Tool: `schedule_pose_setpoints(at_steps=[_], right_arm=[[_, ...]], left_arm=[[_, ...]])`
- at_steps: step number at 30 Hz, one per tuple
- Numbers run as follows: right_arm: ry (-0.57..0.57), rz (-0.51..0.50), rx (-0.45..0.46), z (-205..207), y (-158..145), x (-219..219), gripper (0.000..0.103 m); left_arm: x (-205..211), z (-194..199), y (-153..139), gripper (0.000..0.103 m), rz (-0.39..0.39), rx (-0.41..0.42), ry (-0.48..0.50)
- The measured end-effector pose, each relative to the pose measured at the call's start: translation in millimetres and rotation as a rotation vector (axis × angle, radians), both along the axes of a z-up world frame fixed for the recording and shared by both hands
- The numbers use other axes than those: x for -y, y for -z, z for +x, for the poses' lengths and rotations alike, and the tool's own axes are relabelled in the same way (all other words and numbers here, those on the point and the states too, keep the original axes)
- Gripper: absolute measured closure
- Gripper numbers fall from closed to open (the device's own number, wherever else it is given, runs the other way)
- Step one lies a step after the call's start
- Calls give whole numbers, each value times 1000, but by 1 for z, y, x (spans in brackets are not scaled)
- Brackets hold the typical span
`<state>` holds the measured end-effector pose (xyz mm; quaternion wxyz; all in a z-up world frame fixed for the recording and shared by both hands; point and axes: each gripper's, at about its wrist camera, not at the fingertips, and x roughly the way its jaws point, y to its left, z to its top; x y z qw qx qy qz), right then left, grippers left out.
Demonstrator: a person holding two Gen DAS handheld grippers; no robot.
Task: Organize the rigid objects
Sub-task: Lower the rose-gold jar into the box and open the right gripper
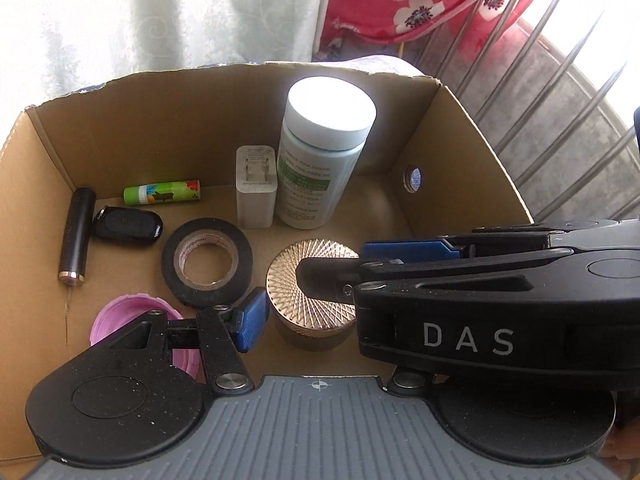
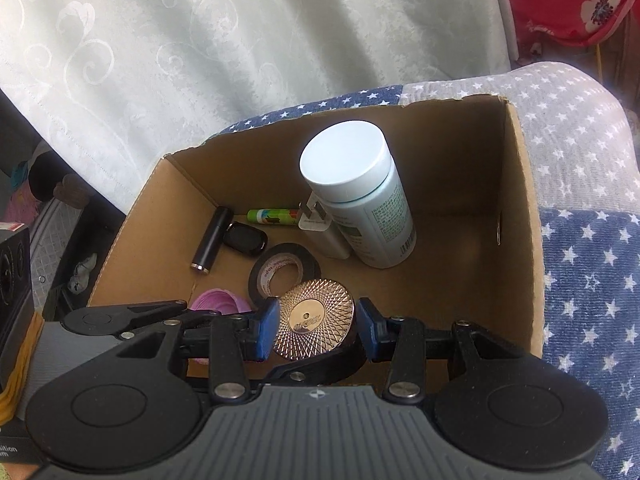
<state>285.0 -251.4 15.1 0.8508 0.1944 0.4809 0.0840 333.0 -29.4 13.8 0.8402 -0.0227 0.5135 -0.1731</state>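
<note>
A gold jar with a ridged lid (image 1: 292, 312) (image 2: 314, 318) stands on the floor of an open cardboard box (image 1: 160, 128), near its front. My left gripper (image 1: 308, 320) is shut on the jar. Its left blue pad (image 1: 250, 320) lies against the lid's rim, and its right finger is hidden behind the other tool. My right gripper (image 2: 316, 320) (image 1: 348, 262) comes in from the right and hovers open just over the lid. In the right wrist view the lid shows between its blue pads (image 2: 268, 328).
The box also holds a white bottle (image 1: 316, 160), a white charger (image 1: 256, 196), a green tube (image 1: 162, 194), a black key fob (image 1: 128, 226), a dark tube (image 1: 74, 236), a black tape roll (image 1: 208, 260) and a pink lid (image 1: 108, 320). Its right half is bare. It sits on star-patterned cloth (image 2: 580, 260).
</note>
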Motion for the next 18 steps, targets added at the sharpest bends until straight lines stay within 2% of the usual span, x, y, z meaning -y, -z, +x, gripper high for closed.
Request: schedule_pose_setpoints(at_steps=[6, 9, 14, 18], right_arm=[[8, 9, 25, -3, -4, 2, 59], [23, 32, 70, -12, -15, 6, 59], [61, 62, 201, -51, -46, 11, 59], [94, 80, 337, -98, -74, 10, 59]], left_arm=[[-6, -6, -3, 44, -1, 11, -5], [-13, -15, -10, 43, -16, 48, -12], [-27, -41, -36, 40, -42, 142, -1], [-37, -72, -62, 40, -59, 235, 32]])
